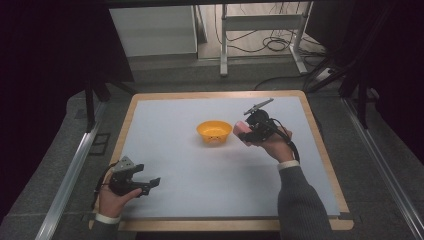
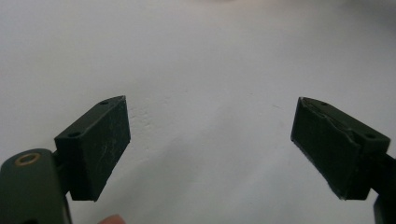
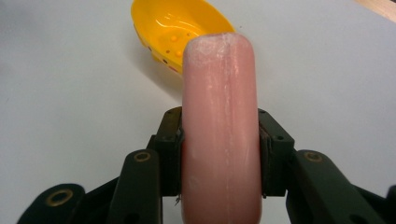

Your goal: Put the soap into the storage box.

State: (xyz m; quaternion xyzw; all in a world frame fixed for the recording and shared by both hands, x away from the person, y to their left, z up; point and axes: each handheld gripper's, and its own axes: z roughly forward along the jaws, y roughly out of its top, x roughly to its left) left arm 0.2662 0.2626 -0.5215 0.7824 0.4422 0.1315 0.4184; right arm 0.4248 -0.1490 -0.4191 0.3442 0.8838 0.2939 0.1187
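A small yellow bowl (image 1: pixel 214 131) sits near the middle of the white table top; in the right gripper view the yellow bowl (image 3: pixel 173 32) lies ahead and to the left, empty. My right gripper (image 1: pixel 246 131) is just right of the bowl and shut on a pink sausage-shaped piece (image 3: pixel 219 130), which stands up between the jaws; the pink piece (image 1: pixel 240 128) points toward the bowl. My left gripper (image 1: pixel 150 184) rests near the table's front left, open, with bare table between its pads (image 2: pixel 95 149).
The white table top (image 1: pixel 210 170) has a wooden rim (image 1: pixel 220 225). Beyond the far edge stand a white cabinet (image 1: pixel 152 30), a metal frame (image 1: pixel 260 22) and loose cables (image 1: pixel 277 45) on the floor.
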